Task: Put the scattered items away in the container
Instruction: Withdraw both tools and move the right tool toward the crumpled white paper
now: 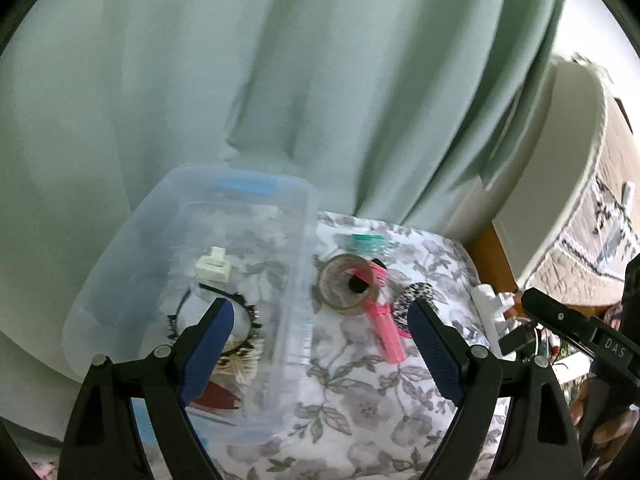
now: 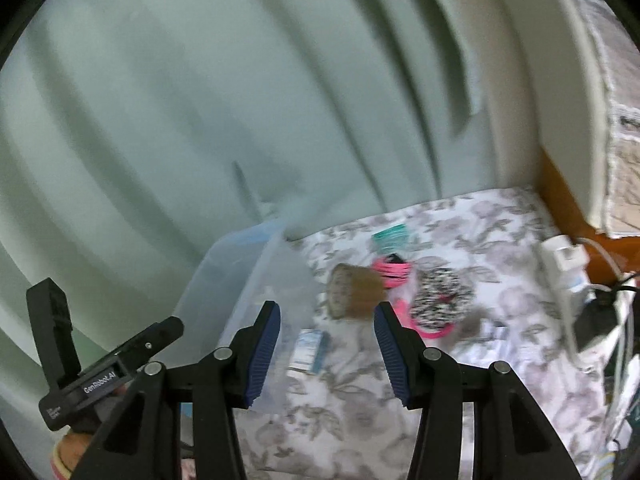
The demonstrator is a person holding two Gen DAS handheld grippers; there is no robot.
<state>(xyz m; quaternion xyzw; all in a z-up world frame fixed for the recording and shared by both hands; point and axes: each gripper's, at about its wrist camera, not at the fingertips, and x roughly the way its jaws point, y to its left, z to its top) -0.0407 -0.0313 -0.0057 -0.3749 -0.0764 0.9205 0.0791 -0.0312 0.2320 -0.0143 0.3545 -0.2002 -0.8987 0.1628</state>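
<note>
Both grippers hang above the floral-covered surface [image 1: 360,408]; frames are motion-blurred, so small details are uncertain.

Left gripper [image 1: 322,316]: jaws spread wide, nothing between the pads. It straddles the near right wall of the clear plastic container [image 1: 294,320], one finger over the inside, the other over the cloth.

Right gripper [image 2: 326,322]: jaws apart at a moderate gap, also empty. It points toward the brown tape roll [image 2: 354,290].

Container contents as far as I can read them: a white clip-like piece [image 1: 213,269], a dark toothed headband [image 1: 240,320], a bundle of pale sticks [image 1: 240,366], something dark red near the front.

Still out on the cloth, just right of the container: the tape roll, a pink comb [image 1: 384,320] lying partly under it, a teal item [image 1: 366,241] behind, a black-and-white patterned band [image 2: 440,300]. A small blue-and-white box [image 2: 308,350] also shows in the right view, close to the container wall; I cannot tell which side of it.

Risks, my judgement:
- The roll touches the comb. A grab from the right may drag the comb along or pinch both.
- The present right gap looks about as wide as the roll; if I don't open further, a pad could land on its rim and knock it rolling.
- The left finger sits close to the thin wall; a descent here could tip or shove the container.
- The two grippers are near each other, so a crossing path could collide.
</note>
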